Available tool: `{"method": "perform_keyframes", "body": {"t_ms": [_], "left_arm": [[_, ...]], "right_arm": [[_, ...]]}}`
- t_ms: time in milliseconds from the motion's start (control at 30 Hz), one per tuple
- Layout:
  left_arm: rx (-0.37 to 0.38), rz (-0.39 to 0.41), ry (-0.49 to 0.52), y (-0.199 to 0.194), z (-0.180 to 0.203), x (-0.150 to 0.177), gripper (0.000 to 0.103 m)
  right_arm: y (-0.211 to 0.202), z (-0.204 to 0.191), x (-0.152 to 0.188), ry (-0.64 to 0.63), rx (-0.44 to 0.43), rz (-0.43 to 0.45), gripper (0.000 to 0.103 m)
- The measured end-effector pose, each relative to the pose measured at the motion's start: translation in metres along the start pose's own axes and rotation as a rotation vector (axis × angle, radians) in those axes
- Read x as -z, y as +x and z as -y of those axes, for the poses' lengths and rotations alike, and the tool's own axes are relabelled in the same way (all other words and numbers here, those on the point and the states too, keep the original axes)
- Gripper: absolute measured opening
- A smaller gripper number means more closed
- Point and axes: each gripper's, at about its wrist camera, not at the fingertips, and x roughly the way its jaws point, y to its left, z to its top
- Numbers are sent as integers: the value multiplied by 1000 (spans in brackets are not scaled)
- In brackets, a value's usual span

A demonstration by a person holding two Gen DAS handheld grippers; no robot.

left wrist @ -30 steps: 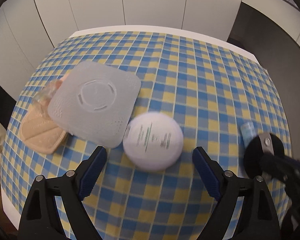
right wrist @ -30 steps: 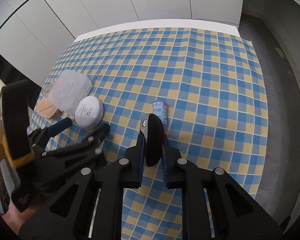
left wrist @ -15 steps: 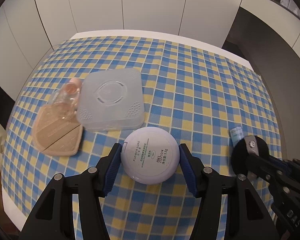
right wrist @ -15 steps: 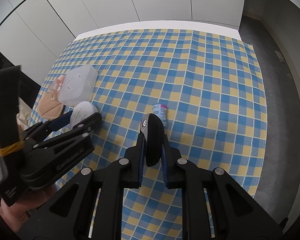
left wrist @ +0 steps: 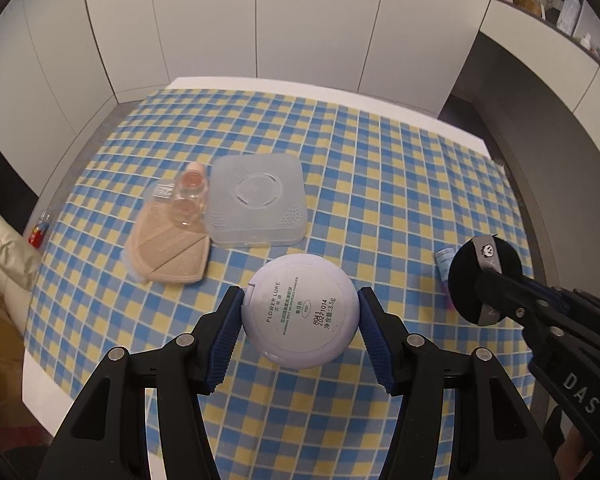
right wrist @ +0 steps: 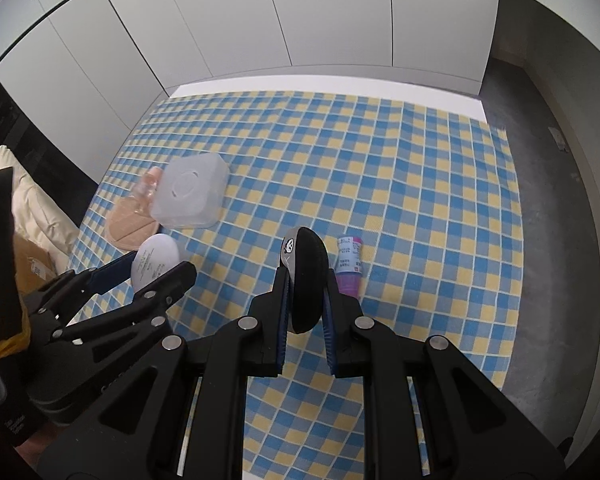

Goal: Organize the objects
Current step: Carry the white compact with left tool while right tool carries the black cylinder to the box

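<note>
My left gripper [left wrist: 300,312] is shut on a round white powder compact [left wrist: 300,310] and holds it above the checked tablecloth; it also shows in the right wrist view [right wrist: 155,258]. My right gripper [right wrist: 305,284] is shut on a black round powder puff [right wrist: 306,276] with a grey ribbon, seen at the right of the left wrist view [left wrist: 485,283]. A clear square plastic box [left wrist: 256,200] lies on the cloth ahead. Beside it lie a beige pouch [left wrist: 168,246] and a small clear bottle [left wrist: 188,196].
A small blue and pink tube [right wrist: 349,262] lies on the cloth just right of the puff. The table's near left edge [left wrist: 44,376] and far white edge [left wrist: 300,86] show. A cream cushion [right wrist: 28,200] and a cardboard box sit left of the table.
My left gripper closed on the white compact and lifted it back from the clear box. The right gripper with the puff rose slightly and stayed shut.
</note>
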Motion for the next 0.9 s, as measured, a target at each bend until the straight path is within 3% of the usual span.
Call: {"method": "perform_keyframes", "body": {"t_ms": [900], "left_arm": [[-10, 105, 3, -96, -27, 6, 58]], "right_arm": [[-57, -36, 1, -62, 16, 105, 16]]}}
